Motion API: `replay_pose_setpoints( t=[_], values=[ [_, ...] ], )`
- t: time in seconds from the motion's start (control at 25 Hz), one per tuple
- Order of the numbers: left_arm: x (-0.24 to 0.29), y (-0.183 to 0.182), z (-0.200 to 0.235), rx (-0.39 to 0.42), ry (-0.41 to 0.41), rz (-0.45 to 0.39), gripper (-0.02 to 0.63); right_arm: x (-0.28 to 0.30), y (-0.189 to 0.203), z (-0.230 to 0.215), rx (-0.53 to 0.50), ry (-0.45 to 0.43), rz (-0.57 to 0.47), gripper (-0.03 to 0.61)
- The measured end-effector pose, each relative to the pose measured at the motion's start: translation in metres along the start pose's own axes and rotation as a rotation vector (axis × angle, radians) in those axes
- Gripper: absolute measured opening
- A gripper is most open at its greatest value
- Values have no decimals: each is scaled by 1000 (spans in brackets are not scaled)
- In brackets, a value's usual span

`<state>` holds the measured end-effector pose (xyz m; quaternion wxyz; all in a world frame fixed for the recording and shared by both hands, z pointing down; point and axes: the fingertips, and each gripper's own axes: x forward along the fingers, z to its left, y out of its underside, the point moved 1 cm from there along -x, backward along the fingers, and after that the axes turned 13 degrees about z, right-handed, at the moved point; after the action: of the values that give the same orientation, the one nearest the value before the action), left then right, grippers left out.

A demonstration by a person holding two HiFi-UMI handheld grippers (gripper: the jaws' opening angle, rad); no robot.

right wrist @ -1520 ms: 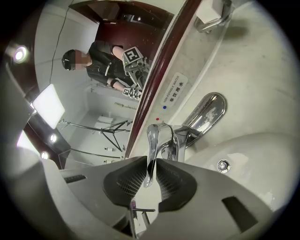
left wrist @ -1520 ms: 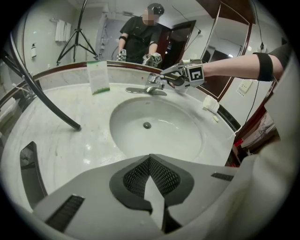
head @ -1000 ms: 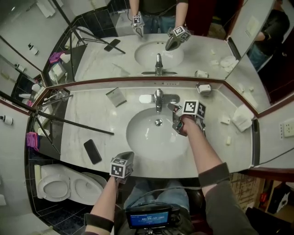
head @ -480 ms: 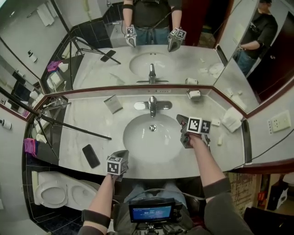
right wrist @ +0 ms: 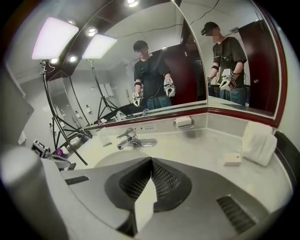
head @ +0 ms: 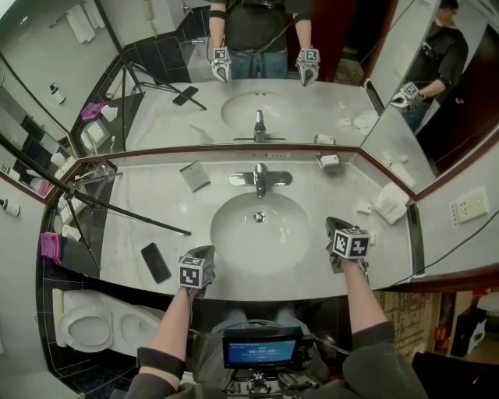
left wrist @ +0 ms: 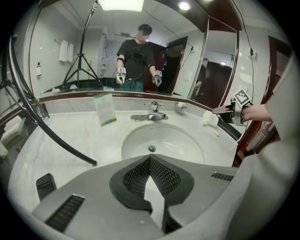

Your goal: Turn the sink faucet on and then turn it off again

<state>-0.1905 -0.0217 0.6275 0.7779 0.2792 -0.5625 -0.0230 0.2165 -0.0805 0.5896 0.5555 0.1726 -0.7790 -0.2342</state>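
Faucet (head: 260,178) well beyond L claw (head: 206,251), R claw (head: 334,224), both shut

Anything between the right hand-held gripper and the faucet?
Nothing visible. The right hand-held gripper, shut and empty, is right of the basin. Only bare counter and the basin's edge lie between it and the faucet.

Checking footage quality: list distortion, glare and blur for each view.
Head view: sharp, evenly lit, counter edges bowed by the wide lens. Left gripper view: fisheye with black corners, overhead light blown out. Right gripper view: fisheye, slightly softer, light panels blown out white.
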Motion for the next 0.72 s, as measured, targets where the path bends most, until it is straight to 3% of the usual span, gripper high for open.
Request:
replay_pose_setpoints(
  t=[0.24,0.52,0.72],
  values=[
    [-7,-8,2,4,-11,-14,2,-10,34,-21,-16,85,20,0],
    [-17,-14,-3,25,-20,-27,0,-12,59,-33,11,95,46,0],
    [-15,-8,2,-6,-32,-49,2,-13,65,-36,16,92,53,0]
  ],
)
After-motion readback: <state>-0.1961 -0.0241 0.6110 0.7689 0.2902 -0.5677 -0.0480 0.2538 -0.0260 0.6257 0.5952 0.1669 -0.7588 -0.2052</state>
